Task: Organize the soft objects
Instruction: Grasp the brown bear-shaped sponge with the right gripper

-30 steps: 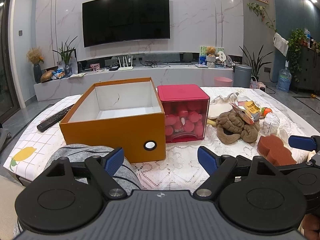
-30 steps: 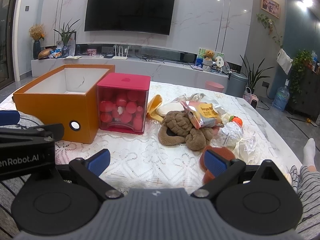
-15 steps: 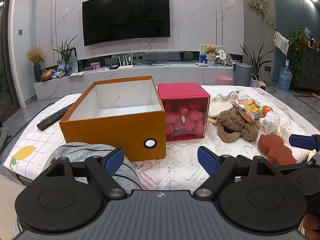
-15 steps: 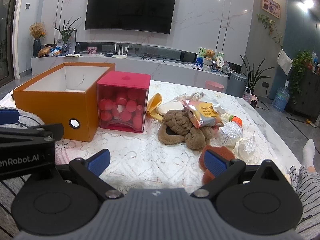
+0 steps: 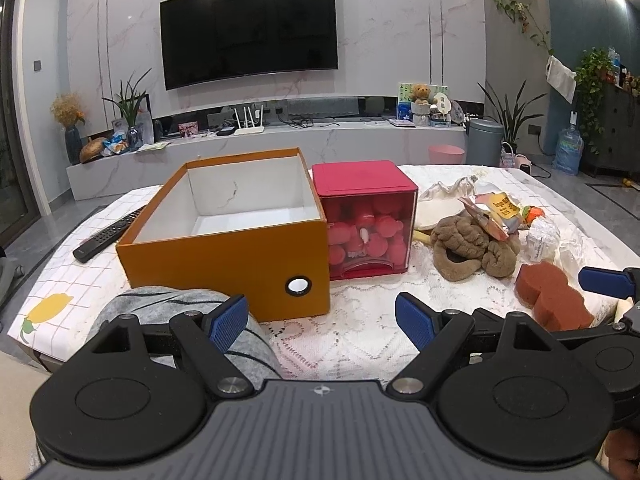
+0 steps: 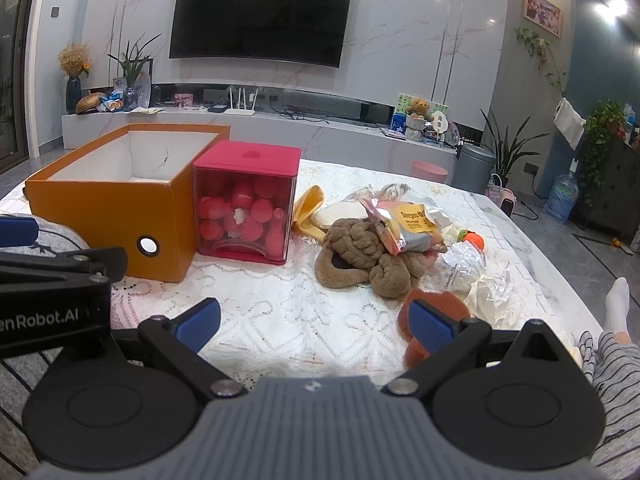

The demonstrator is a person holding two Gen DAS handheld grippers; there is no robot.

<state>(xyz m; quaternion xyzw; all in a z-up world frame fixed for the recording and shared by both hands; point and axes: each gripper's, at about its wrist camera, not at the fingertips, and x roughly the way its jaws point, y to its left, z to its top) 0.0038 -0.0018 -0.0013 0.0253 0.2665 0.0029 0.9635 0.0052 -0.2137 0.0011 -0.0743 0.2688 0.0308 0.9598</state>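
Note:
An open orange box (image 5: 224, 240) (image 6: 108, 196) stands empty on the table, a red-lidded clear box of red balls (image 5: 366, 220) (image 6: 246, 208) to its right. A brown plush toy (image 5: 468, 248) (image 6: 364, 252) lies in a pile at the right with a snack bag (image 6: 408, 222) on it. A rust-red sponge (image 5: 552, 296) (image 6: 432, 312) lies nearest. A grey cloth (image 5: 172, 312) lies in front of the box. My left gripper (image 5: 320, 322) is open and empty over the table's near edge. My right gripper (image 6: 314, 326) is open and empty, its right finger by the sponge.
A black remote (image 5: 106, 236) lies at the table's left. Crumpled plastic wrap (image 6: 476, 276), a yellow cloth (image 6: 308, 208) and a small orange toy (image 6: 472, 238) sit in the pile. The table has a white lace cloth (image 6: 280, 304). A striped leg (image 6: 616, 364) is at right.
Both grippers have drawn back and risen very slightly. Nothing on the table has moved.

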